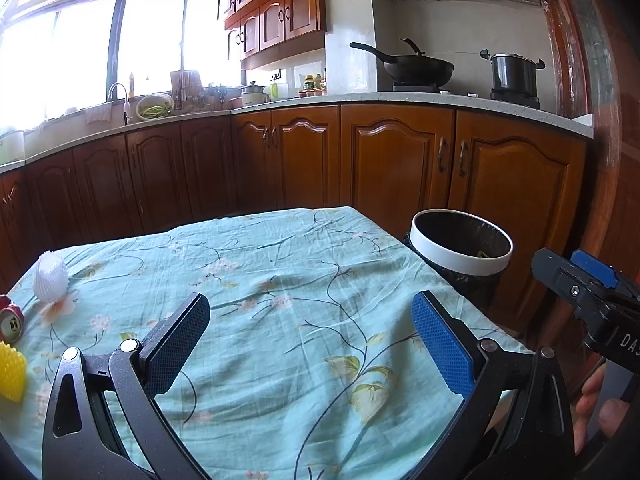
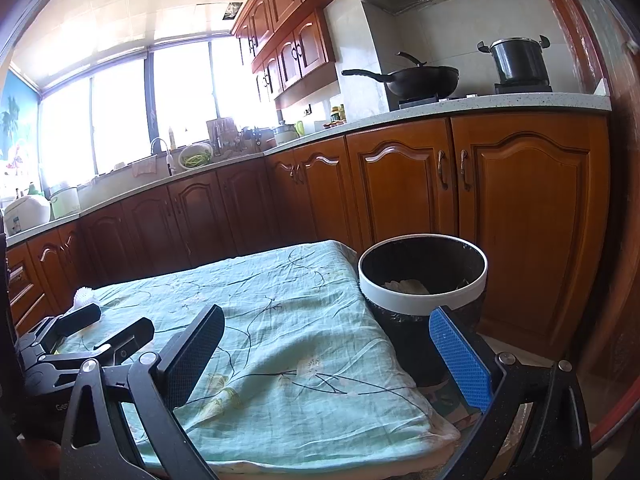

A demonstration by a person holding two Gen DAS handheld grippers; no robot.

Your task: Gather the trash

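A white foam fruit net (image 1: 50, 276) lies at the table's far left, with a crushed red can (image 1: 10, 320) and a yellow spiky piece (image 1: 12, 372) near it at the left edge. The white-rimmed trash bin (image 1: 462, 246) with a black liner stands off the table's right side; in the right wrist view the bin (image 2: 422, 270) holds pale scraps. My left gripper (image 1: 310, 340) hovers open over the cloth, holding nothing. My right gripper (image 2: 328, 356) is open too, near the table's right edge beside the bin. The foam net (image 2: 85, 295) peeks behind the left gripper (image 2: 104, 330).
A teal floral cloth (image 1: 280, 280) covers the table. Wooden cabinets (image 1: 392, 160) run behind, with a wok (image 1: 416, 66) and pot (image 1: 514, 74) on the stove. A person's hand (image 1: 596, 404) holds the right tool at the right.
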